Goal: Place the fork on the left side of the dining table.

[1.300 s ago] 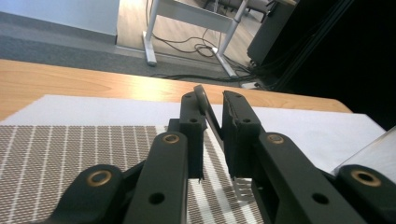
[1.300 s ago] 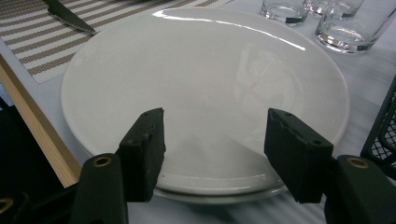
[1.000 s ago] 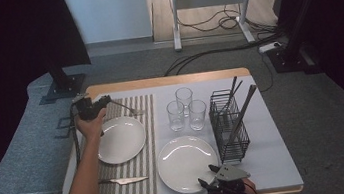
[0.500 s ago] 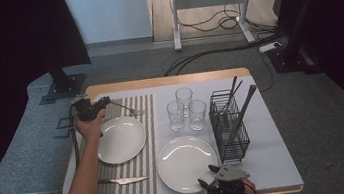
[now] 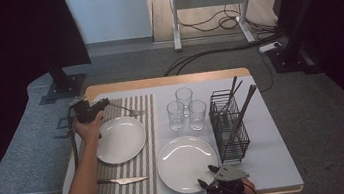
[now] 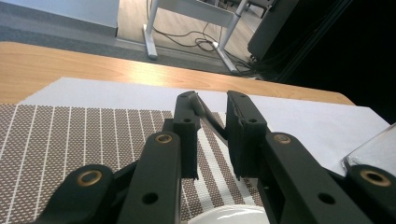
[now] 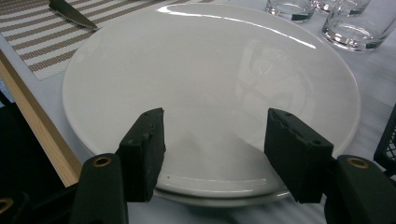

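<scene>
Fork [image 5: 127,110] laying is the job in hand as I watch: the fork lies on the striped placemat [image 5: 146,130] just beyond the far rim of the small plate [image 5: 120,139], close to that rim but not on it. Its long axis runs roughly along that rim, slanting a little. The handle end points out past the plate's left side and the tines point off to its right, towards the glasses [image 5: 185,110]. The left gripper [image 5: 102,105] sits off the small plate's far-left edge. In the left gripper view its jaws stand narrowly apart with the handle end [image 6: 208,114] slanting across the gap. I cannot tell whether the pads are pinching it or merely flanking it. I judge the fork to be light, stiff and slick, a thin bar of metal that will swivel or slide in a loose pinch. The sensible hold is across the flat of the handle, a little in from its tip, with the pads square to it so that the tines do not droop. The right gripper [image 5: 208,174] rests well to the near right of the small plate, at the near rim of the large plate [image 5: 187,163]. Its claw is spread wide and grasps nothing, and the rim lies below the gap in the right gripper view. A knife [image 5: 123,180] lies on the mat on the small plate's near side.
</scene>
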### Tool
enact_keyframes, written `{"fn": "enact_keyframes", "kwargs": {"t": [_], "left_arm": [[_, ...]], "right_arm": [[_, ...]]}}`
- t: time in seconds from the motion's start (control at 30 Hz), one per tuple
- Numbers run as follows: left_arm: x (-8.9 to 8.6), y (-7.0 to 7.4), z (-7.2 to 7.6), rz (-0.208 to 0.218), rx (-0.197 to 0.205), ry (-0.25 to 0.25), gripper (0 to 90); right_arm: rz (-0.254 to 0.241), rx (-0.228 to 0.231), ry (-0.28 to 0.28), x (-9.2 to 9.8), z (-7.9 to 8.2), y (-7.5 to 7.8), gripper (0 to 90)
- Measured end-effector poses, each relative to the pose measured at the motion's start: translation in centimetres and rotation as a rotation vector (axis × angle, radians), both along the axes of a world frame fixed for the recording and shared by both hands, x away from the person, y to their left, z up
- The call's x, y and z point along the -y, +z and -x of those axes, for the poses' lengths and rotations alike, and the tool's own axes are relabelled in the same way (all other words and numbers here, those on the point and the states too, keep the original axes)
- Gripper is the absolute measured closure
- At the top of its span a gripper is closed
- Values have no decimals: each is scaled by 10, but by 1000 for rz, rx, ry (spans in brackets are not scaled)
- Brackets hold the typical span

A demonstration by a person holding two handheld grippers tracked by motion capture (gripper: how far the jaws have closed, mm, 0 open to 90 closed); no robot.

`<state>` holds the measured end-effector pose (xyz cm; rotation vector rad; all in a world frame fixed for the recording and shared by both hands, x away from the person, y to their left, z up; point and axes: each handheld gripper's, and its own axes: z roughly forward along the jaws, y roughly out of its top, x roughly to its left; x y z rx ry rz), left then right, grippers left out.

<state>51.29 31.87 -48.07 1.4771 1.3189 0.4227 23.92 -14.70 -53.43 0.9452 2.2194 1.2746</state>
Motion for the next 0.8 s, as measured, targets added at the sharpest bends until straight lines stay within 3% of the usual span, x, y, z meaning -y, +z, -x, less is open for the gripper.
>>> {"fn": "enact_keyframes", "kwargs": {"t": [0.8], "left_arm": [[-7,-9,3,-19,-10,6,707]], "right_arm": [[0,0,1,-1,0,0,386]]}}
